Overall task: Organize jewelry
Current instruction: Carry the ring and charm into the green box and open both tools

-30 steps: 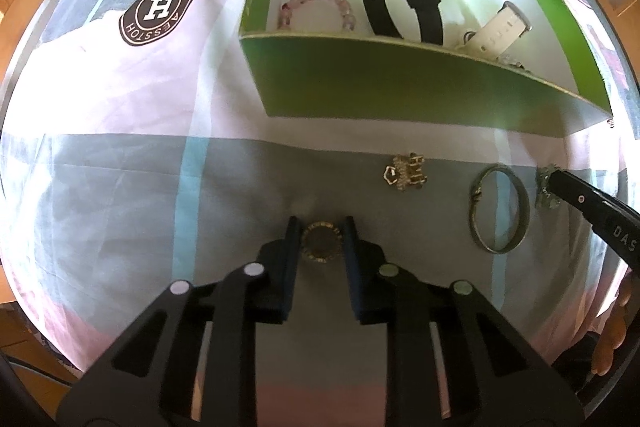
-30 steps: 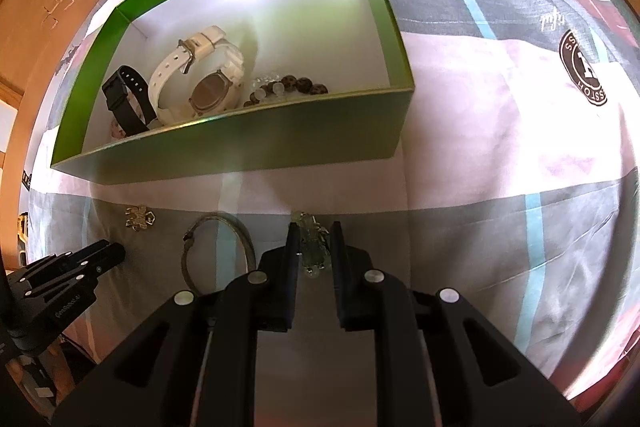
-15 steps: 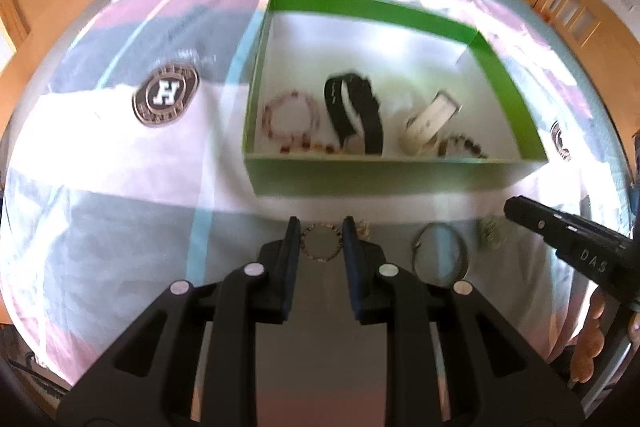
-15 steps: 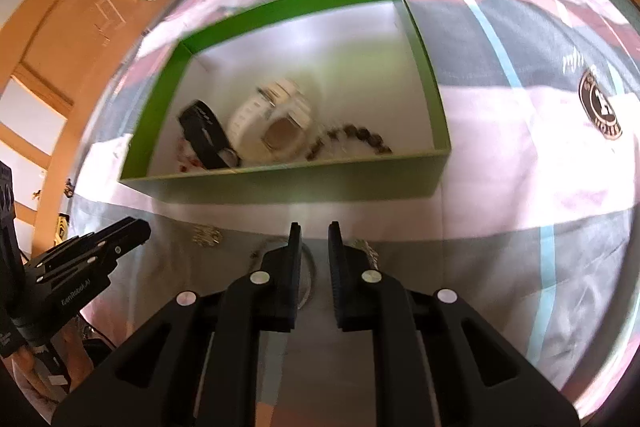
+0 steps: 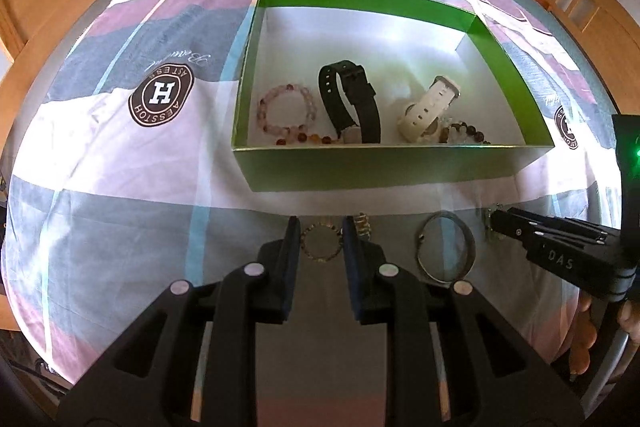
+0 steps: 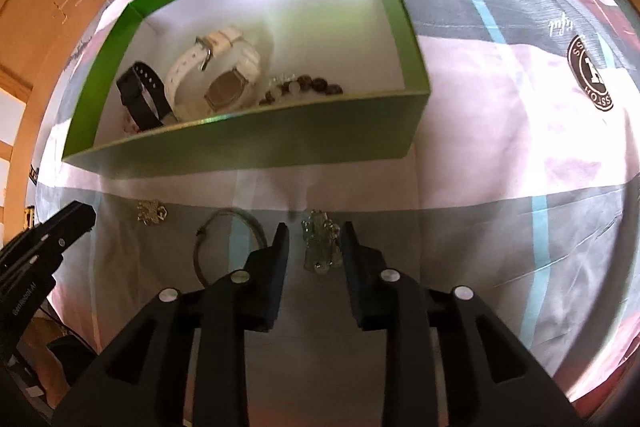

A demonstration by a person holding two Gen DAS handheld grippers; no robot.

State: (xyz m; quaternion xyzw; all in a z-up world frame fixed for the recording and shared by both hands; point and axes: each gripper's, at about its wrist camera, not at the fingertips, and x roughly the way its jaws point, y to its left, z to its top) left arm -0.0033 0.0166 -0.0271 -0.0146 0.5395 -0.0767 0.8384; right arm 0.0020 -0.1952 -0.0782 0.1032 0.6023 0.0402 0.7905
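My left gripper (image 5: 321,243) is shut on a small round bead ring (image 5: 306,247), held above the grey band of the bedcover. A gold charm (image 5: 362,223) peeks out beside its right finger. My right gripper (image 6: 316,241) points down at a pale green crystal piece (image 6: 320,251) lying on the cover. Its jaws stand apart around the piece, with cloth showing at the left pad. The green box (image 5: 400,167) behind holds a pink bead bracelet (image 5: 262,111), a black strap (image 5: 360,107), a white watch (image 5: 428,107) and dark beads (image 5: 464,133).
A metal bangle (image 5: 472,247) lies on the cover between the two grippers, and the gold charm (image 6: 152,213) lies left of it. The box's near wall (image 6: 260,143) rises just past the fingertips. Pillows and a striped plush lie at the far end of the bed. Wooden furniture surrounds the bed.
The left gripper has risen with the bead ring, and the box now shows from above. The right gripper lifted, came back down, and its jaws now stand wider around the crystal piece.
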